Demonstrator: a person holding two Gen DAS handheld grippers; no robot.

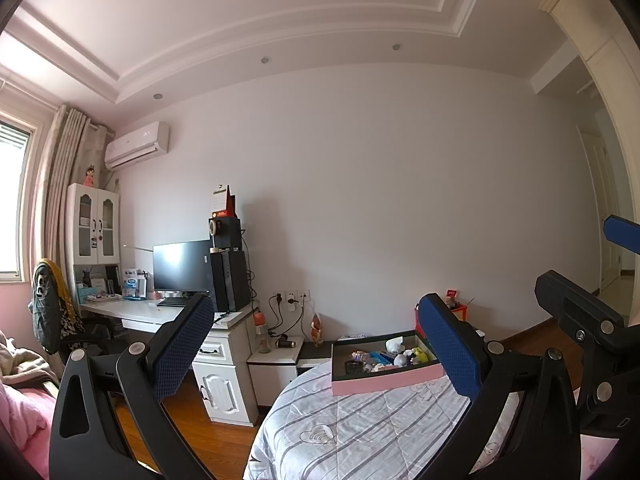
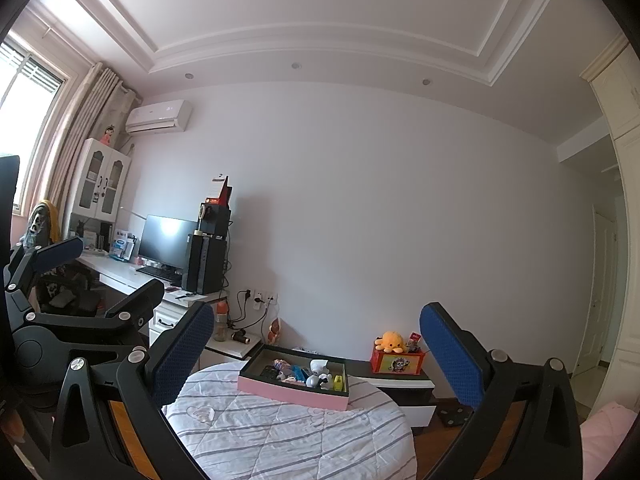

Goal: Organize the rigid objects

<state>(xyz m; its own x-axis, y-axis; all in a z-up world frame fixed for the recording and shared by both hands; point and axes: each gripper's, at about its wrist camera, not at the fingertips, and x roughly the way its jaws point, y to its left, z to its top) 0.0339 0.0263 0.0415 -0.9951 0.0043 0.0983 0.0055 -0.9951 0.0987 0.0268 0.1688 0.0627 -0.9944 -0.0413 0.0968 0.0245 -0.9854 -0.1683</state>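
Small rigid toys and trinkets (image 2: pixel 310 374) lie jumbled together inside a shallow pink-sided cardboard tray (image 2: pixel 288 394), set on the striped quilted bed (image 2: pixel 280 436) within reach. Left gripper (image 1: pixel 320 344) and right gripper (image 2: pixel 316 356) hang above, both spread wide and holding nothing.

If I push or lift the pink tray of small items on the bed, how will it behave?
The pink tray looks like stiff card, so it should probably keep its shape. It sits on the soft quilted bedspread, so a push may drag or tilt it rather than slide it. The loose small items inside would likely shift or roll if it tips.
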